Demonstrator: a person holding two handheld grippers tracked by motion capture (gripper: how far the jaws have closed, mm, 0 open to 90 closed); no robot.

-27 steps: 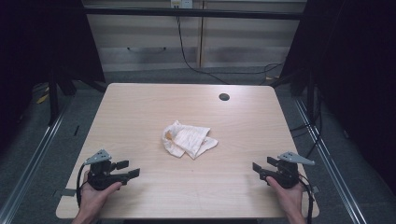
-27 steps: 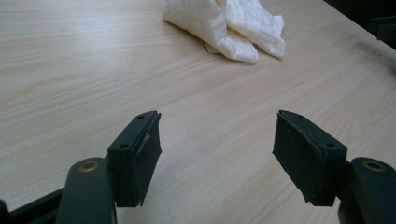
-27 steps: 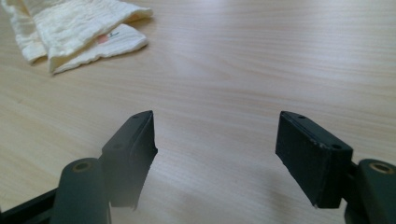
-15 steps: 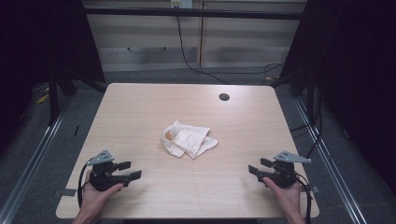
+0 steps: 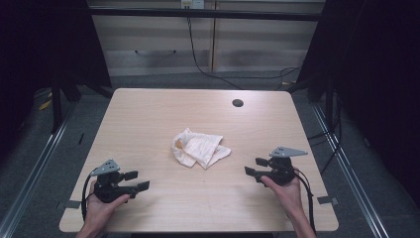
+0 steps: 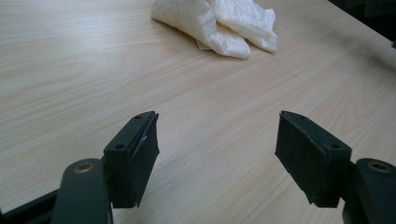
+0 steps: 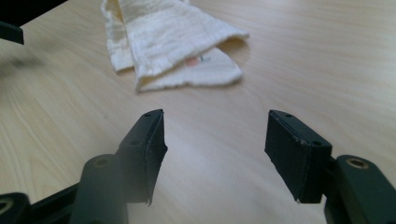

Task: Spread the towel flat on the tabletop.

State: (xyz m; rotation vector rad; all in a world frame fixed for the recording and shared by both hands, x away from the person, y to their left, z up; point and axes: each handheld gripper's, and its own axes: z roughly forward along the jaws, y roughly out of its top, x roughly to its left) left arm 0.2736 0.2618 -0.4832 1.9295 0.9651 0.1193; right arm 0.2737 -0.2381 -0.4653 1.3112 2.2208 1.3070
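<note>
Wooden surface (image 5: 148,124) with a crumpled cloth (image 5: 200,147) at centre.
Left gripper (image 5: 139,180) and right gripper (image 5: 252,166): jaws released, empty; the cloth's folds hide its underside.

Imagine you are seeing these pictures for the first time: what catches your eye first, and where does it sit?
The eye goes first to the crumpled cream-white cloth lying alone near the middle of the pale wooden table. Next come the two black hand-held tools, the left tool near the front left corner and the right tool at the front right, both pointing inward toward the cloth with jaws open and nothing between them. A small dark round hole marks the table's far right.
</note>
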